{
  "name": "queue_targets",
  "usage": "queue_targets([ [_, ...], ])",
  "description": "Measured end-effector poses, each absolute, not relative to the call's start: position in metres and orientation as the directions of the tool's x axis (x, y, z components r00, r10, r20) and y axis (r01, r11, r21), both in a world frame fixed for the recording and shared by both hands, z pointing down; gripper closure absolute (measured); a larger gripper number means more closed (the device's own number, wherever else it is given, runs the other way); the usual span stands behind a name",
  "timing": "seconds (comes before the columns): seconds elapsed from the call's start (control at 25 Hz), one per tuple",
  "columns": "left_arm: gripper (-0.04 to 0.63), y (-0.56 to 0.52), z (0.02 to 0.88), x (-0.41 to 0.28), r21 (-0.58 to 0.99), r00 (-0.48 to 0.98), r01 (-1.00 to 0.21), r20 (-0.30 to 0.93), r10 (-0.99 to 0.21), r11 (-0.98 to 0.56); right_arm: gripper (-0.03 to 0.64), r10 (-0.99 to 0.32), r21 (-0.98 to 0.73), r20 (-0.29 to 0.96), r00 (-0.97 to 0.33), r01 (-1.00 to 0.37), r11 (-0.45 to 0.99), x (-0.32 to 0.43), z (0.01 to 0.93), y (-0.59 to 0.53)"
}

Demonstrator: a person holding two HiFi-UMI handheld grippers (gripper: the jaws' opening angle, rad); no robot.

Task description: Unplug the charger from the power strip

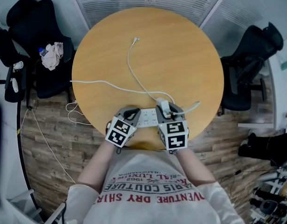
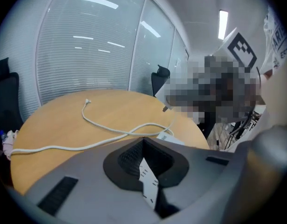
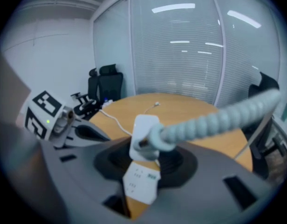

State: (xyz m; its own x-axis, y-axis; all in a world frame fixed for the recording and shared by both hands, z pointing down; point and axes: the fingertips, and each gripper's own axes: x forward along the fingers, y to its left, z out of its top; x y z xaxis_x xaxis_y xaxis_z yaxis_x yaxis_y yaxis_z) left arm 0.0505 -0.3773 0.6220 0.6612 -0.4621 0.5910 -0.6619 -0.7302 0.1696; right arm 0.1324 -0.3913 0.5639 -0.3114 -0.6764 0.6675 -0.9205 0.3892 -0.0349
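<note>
A white power strip (image 1: 147,119) lies along the near edge of the round wooden table (image 1: 181,55). My left gripper (image 1: 130,112) is shut on its left end; in the left gripper view the strip's end (image 2: 148,183) sits pinched between the dark pads. My right gripper (image 1: 166,110) is shut on the white charger (image 1: 162,105) over the strip's right end. In the right gripper view the charger (image 3: 144,129) stands just above the strip (image 3: 142,185), with a sliver of table showing between them. The charger's thin cable (image 1: 132,64) trails across the table to its loose tip.
The strip's own cord (image 1: 97,82) runs off the table's left side. A black office chair (image 1: 34,27) with a cloth (image 1: 52,55) stands at left, and another black chair (image 1: 248,73) at right. A grey coiled cable (image 3: 204,125) crosses the right gripper view.
</note>
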Motion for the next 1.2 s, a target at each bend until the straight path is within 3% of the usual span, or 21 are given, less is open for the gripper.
queue_targets([
  [0.28, 0.563, -0.397, 0.516, 0.028, 0.141, 0.621, -0.775, 0.355, -0.699, -0.616, 0.460, -0.741, -0.057, 0.521, -0.423, -0.884, 0.465, 0.129, 0.503, -0.398],
  [0.6, 0.563, -0.398, 0.396, -0.009, 0.057, 0.521, -0.854, 0.118, -0.846, -0.518, 0.460, -0.813, -0.023, 0.326, -0.482, -0.864, 0.503, 0.130, 0.424, -0.407],
  [0.88, 0.563, -0.389, 0.360, -0.029, 0.000, 0.440, -0.898, 0.051, -0.897, -0.440, 0.462, -0.819, -0.024, 0.246, -0.518, -0.848, 0.529, 0.129, 0.402, -0.409],
  [1.2, 0.563, -0.389, 0.371, -0.032, 0.011, 0.433, -0.901, 0.073, -0.898, -0.433, 0.462, -0.821, -0.028, 0.235, -0.520, -0.848, 0.529, 0.130, 0.403, -0.409],
])
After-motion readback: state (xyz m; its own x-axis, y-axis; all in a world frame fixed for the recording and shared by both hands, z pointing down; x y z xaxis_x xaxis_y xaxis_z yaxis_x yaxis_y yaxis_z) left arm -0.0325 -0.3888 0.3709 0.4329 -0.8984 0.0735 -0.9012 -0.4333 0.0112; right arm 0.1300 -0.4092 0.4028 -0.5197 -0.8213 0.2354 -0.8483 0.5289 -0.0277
